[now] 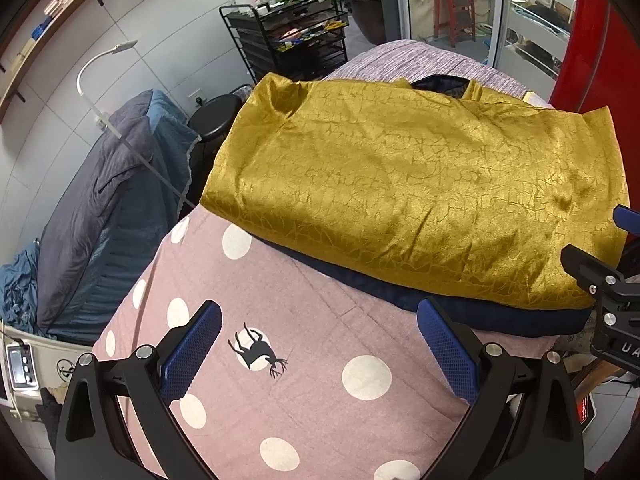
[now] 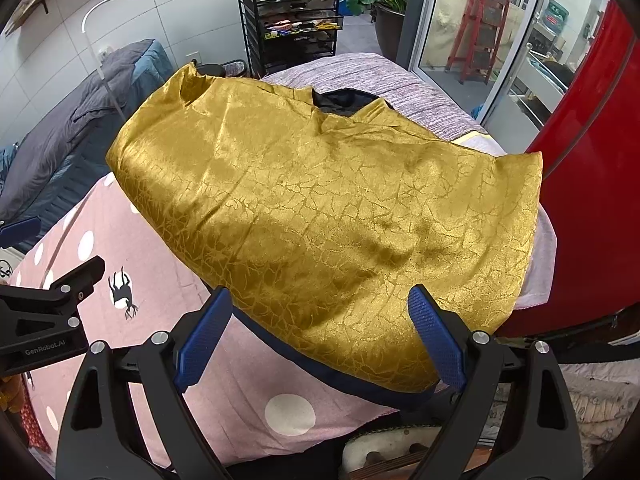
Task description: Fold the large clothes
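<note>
Here the left gripper (image 1: 318, 350) hangs with jaws apart over the pink dotted sheet (image 1: 320, 400), holding nothing; the right gripper (image 2: 320, 338) is likewise spread, straddling the near edge of the gold garment (image 2: 320, 200) without pinching it. The garment lies folded into a broad slab on a navy layer (image 1: 500, 312), perhaps its own lining, though the view leaves that unclear. I judge one fold complete; the next calls for gripping an edge and carrying it across. Readable writing: "GenRobot.AI" on the left gripper's body in the right view
</note>
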Motion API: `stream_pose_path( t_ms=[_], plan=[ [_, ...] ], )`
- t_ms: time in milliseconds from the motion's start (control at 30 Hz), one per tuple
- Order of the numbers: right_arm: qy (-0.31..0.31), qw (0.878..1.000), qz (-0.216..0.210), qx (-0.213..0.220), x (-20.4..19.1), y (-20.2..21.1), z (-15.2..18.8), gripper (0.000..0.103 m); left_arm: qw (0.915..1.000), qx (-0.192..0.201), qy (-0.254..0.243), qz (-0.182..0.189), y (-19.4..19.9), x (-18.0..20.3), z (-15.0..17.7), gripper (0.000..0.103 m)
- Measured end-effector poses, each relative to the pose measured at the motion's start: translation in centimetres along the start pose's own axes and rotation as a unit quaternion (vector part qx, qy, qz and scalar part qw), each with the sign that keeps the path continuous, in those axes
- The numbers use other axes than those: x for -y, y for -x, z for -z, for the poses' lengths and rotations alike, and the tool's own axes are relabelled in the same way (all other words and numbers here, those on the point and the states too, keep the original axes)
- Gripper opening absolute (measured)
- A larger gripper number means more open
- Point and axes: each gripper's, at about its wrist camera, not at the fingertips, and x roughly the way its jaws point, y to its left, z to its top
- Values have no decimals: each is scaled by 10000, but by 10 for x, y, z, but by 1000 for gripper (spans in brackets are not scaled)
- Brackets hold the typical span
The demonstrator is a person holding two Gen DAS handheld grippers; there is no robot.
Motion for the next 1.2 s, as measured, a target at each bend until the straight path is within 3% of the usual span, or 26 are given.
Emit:
stream_pose_path(
  t_ms=[200,633,1200],
  plan=[
    [13,10000,67,-14,1,0,3,88,9998,193,51,41,1,3,2,96],
    [-96,9998,-57,165,0,7,1,88,9997,-86,-214,-48,-5,17,4,96],
    [-101,9998,-102,153,-1,8,1,88,9991,-49,-385,-175,-1,24,6,96]
  ],
)
